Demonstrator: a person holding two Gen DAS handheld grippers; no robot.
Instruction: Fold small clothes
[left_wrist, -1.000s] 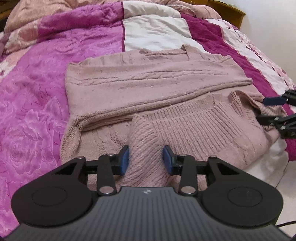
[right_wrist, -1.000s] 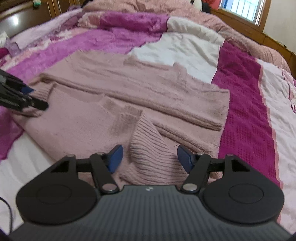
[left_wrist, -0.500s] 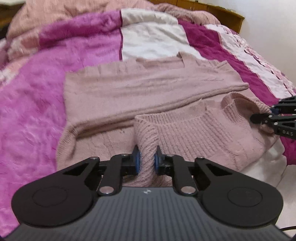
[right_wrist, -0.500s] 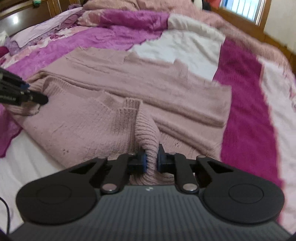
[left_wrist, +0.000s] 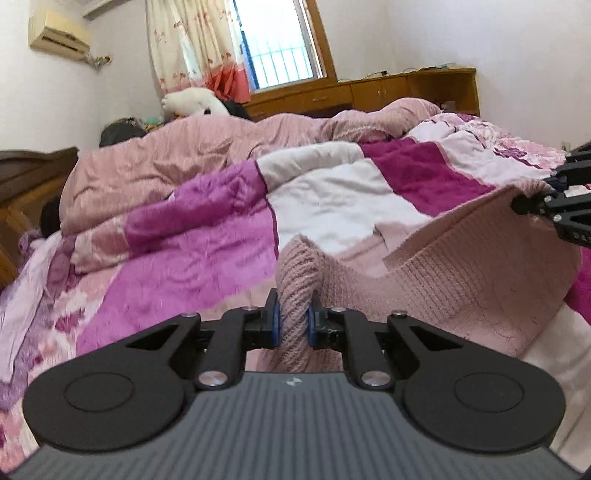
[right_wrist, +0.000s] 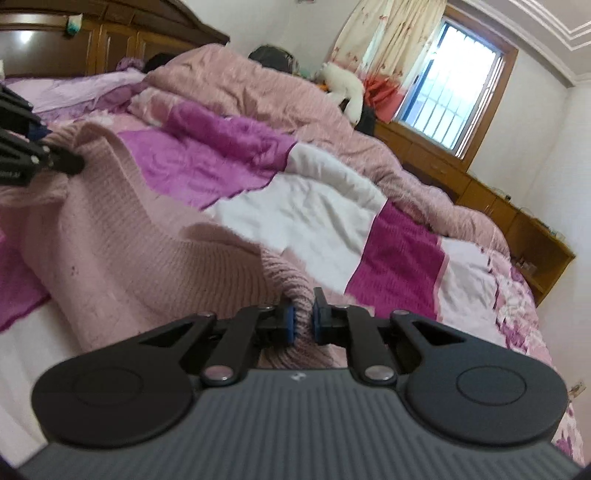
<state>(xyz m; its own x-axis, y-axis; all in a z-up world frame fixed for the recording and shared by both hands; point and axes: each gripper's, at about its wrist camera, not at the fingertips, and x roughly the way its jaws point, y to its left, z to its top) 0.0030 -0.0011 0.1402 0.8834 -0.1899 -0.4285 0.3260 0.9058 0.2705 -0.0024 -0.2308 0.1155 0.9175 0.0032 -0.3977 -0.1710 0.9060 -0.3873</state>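
A chunky ribbed pink knit is seen in the sweater (left_wrist: 461, 258). The bedspread (left_wrist: 192, 258) is made of plush, slightly shiny cloth. Matt black plastic forms the fingers (left_wrist: 271, 321); glossy varnished wood, the cabinet (right_wrist: 517, 221).

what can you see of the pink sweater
The sweater is a dusty pink knit with a ribbed band along the hem, soft and thick-looking. Its near edge is lifted off the quilt and sags between two pinched bunches: the left gripper is shut on one ribbed bunch, the right gripper on the other. The far part lies on the quilt, mostly hidden behind the raised edge.
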